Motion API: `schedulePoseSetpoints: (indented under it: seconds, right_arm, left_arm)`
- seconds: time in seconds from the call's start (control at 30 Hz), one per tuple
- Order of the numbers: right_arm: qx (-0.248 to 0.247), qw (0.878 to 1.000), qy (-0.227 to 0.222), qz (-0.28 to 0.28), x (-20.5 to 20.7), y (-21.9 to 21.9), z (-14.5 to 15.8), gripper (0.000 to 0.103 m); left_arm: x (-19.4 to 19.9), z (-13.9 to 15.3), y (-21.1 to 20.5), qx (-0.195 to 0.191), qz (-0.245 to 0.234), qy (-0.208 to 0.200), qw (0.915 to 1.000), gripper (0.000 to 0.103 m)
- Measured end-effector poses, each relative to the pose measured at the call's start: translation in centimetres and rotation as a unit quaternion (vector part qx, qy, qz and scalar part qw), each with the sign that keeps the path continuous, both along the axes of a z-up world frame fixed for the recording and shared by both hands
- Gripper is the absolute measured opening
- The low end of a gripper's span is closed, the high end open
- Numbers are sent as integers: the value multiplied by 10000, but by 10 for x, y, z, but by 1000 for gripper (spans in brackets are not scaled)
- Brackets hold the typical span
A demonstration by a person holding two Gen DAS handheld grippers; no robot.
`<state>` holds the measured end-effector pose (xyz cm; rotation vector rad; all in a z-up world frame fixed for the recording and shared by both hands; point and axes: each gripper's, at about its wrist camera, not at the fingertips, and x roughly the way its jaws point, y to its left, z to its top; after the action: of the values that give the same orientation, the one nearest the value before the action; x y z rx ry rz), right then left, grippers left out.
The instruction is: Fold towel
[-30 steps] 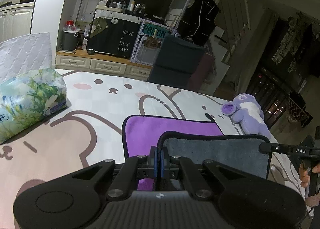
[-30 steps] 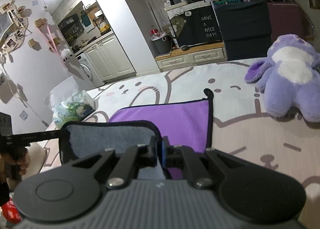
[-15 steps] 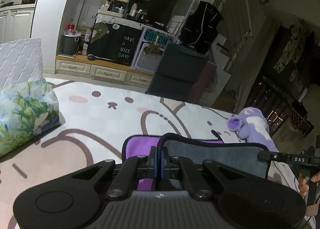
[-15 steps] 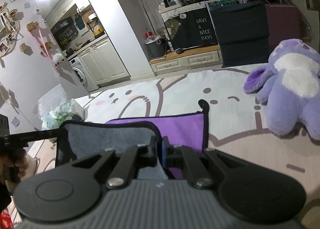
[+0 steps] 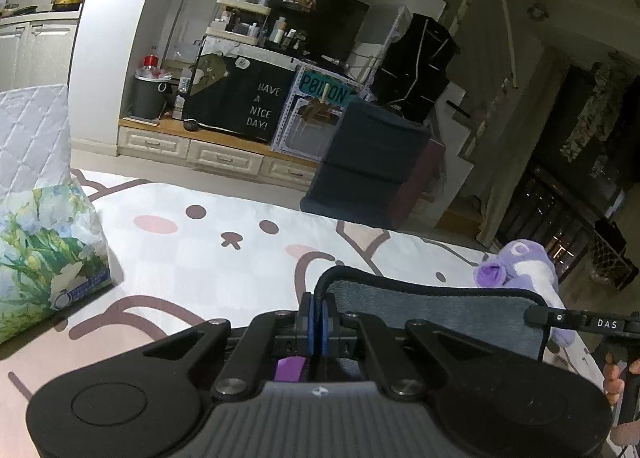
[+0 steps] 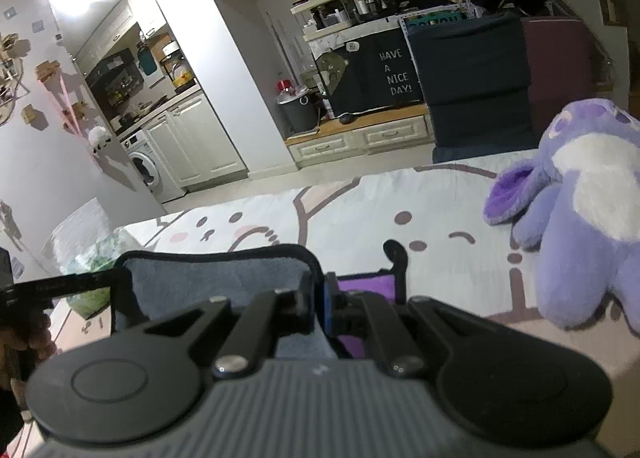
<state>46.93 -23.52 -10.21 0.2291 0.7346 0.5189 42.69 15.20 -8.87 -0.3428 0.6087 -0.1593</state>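
The towel (image 5: pixel 436 310) is purple on one side and grey on the other, with a black hem. My left gripper (image 5: pixel 319 316) is shut on its left corner. My right gripper (image 6: pixel 320 292) is shut on its right corner, and the towel (image 6: pixel 216 278) also shows in the right wrist view. The held edge is lifted and stretched between the grippers, grey side facing me. A strip of the purple side (image 6: pixel 364 284) still lies on the bed beyond the right gripper, with a black hanging loop (image 6: pixel 396 252) at its corner. The right gripper's arm (image 5: pixel 580 322) shows in the left wrist view.
The bed sheet (image 5: pixel 224 254) has cartoon bear prints. A tissue pack (image 5: pixel 44 254) lies at the left, a purple plush toy (image 6: pixel 580 214) at the right. Beyond the bed's far edge stand a dark chair (image 5: pixel 372 162) and low drawers (image 5: pixel 208 154).
Both grippers have lifted the held edge higher and carried it forward over the towel. Much less of the purple side shows now.
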Motion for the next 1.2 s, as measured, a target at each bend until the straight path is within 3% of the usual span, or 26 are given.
schedulePoseSetpoints:
  seconds: [0.47, 1.2]
  right_arm:
    - [-145, 9997, 87, -196, 26, 16, -9, 6]
    - [-637, 9957, 428, -514, 57, 35, -65, 7]
  left_arm:
    - [32, -16, 1, 121, 141, 200, 9996, 3]
    - [58, -48, -10, 632, 263, 659, 9955, 3]
